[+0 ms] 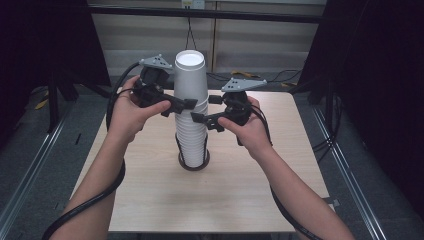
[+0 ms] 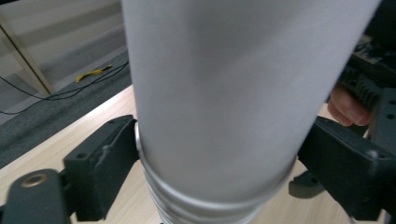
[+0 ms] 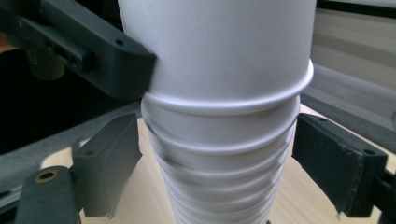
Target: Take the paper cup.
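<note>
A tall stack of white paper cups stands upside down in a dark ring holder on the bench, right between the two sets of jaws. The left gripper has its jaws pinching the top cup near its rolled rim; in the left gripper view the pads sit tight against the wall of that cup on either side. The right gripper sits just below, its jaws spread around the stack with a visible gap on the far side, so they bracket the lower cups rather than squeeze them.

These cups look feather-light and thin-walled, and I'd expect them to dent under a hard squeeze. The smooth paper probably slips, and nested cups tend to cling together. The stiffest place to hold is likely just beside the rolled rim, where the left jaws already are; the right jaws would do best closing gently on the rims beneath, to keep the rest down
</note>
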Motion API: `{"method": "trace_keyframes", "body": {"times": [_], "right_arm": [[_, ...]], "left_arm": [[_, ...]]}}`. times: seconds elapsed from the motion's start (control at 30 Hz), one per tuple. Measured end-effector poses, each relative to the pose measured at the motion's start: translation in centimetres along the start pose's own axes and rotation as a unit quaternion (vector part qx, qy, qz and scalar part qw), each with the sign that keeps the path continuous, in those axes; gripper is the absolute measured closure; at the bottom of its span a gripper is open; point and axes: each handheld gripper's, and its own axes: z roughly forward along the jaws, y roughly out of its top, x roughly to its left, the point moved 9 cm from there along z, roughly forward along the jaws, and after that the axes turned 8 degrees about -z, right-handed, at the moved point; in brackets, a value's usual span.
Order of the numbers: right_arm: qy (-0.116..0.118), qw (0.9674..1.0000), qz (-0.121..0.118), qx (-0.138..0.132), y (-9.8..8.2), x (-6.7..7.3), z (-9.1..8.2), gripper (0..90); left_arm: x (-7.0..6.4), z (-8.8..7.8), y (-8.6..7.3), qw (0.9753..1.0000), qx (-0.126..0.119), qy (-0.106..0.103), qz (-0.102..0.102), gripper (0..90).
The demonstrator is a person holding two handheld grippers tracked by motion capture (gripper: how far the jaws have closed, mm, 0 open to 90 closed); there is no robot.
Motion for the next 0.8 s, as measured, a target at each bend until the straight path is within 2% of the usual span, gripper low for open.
{"method": "trace_keyframes", "body": {"times": [0.03,0.1,0.2,0.43,0.6,0.7,0.8], "right_arm": [[-0.005,0.9999,-0.009,0.005,0.0,0.0,0.1,14.9],[-0.009,0.9999,-0.012,0.006,0.0,0.0,0.1,14.9],[-0.004,1.0000,-0.005,-0.001,0.0,0.0,0.3,15.1],[-0.007,0.9999,-0.008,0.000,0.0,0.0,0.4,15.3],[-0.010,0.9999,-0.010,0.000,0.0,0.1,0.5,15.0],[-0.012,0.9999,-0.010,-0.002,0.0,-0.1,0.5,15.0],[-0.011,0.9999,-0.009,-0.004,0.0,0.0,0.5,14.7]], "left_arm": [[0.0,0.2,0.0,1.0000,-0.002,-0.004,0.003,9.8],[0.0,0.3,0.0,1.0000,-0.002,-0.004,-0.001,8.4],[0.2,0.6,0.0,0.9999,-0.008,-0.003,0.010,6.8],[0.4,1.8,-0.1,0.9997,-0.014,-0.016,-0.007,3.4],[0.3,2.4,-0.1,0.9995,-0.027,-0.018,-0.001,4.3],[0.3,2.4,0.0,0.9994,-0.033,-0.011,0.002,5.3],[0.3,2.4,-0.1,0.9992,-0.037,-0.014,0.000,5.9]]}}
